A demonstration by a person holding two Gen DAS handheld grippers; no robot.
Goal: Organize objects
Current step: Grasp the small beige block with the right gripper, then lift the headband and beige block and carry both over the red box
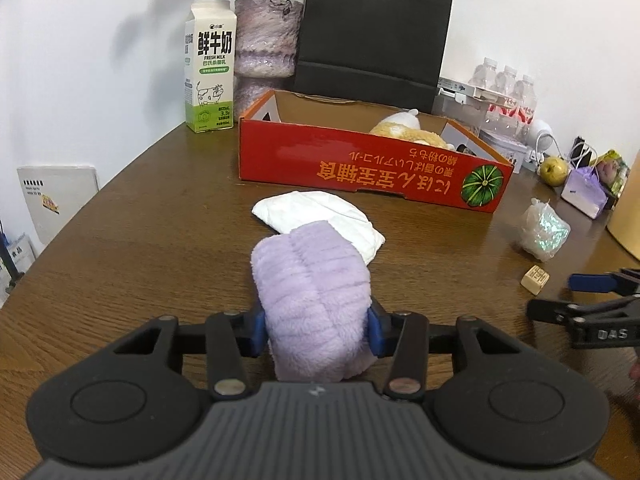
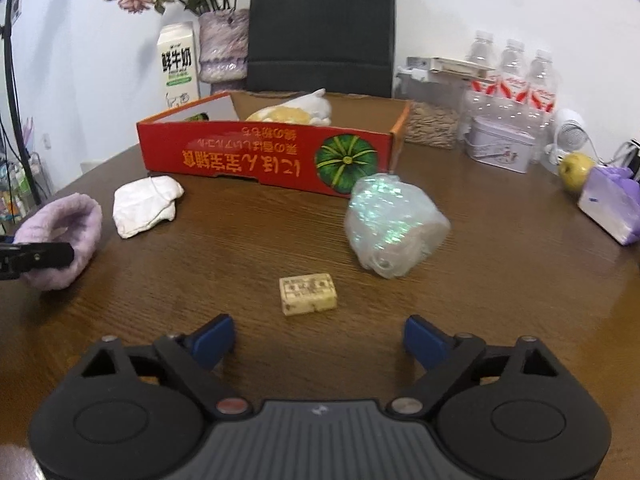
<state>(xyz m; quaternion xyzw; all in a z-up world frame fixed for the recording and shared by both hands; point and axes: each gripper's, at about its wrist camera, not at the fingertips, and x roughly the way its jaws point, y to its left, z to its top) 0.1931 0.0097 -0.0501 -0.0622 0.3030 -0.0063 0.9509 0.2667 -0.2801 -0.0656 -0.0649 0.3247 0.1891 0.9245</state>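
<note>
Count on the desk: one red cardboard box, open-topped, with one yellow-and-white plush toy inside. In front of the box lie four loose items:
- one lilac fleece band
- one crumpled white cloth
- one clear plastic bundle with a green iridescent shimmer
- one small cream-coloured printed block

Behind the box stand one milk carton, one purple vase holding dried flowers, and one black paper bag. At the far right are three water bottles, one tin, one yellow-green apple and one purple packet.

The fleece band is soft, ribbed with stitched ridges, folded into a thick loop. Your left gripper has it: blue pads press into both sides, jaws clamped on the band, its far end overlapping the white cloth. It sits at the desk's left, in front of the box.

Your right gripper has its jaws apart, nothing between them. The printed block lies just ahead of the fingertips, flat on the desk, not touched. The plastic bundle sits beyond it, to the right, near the box's corner.
</note>
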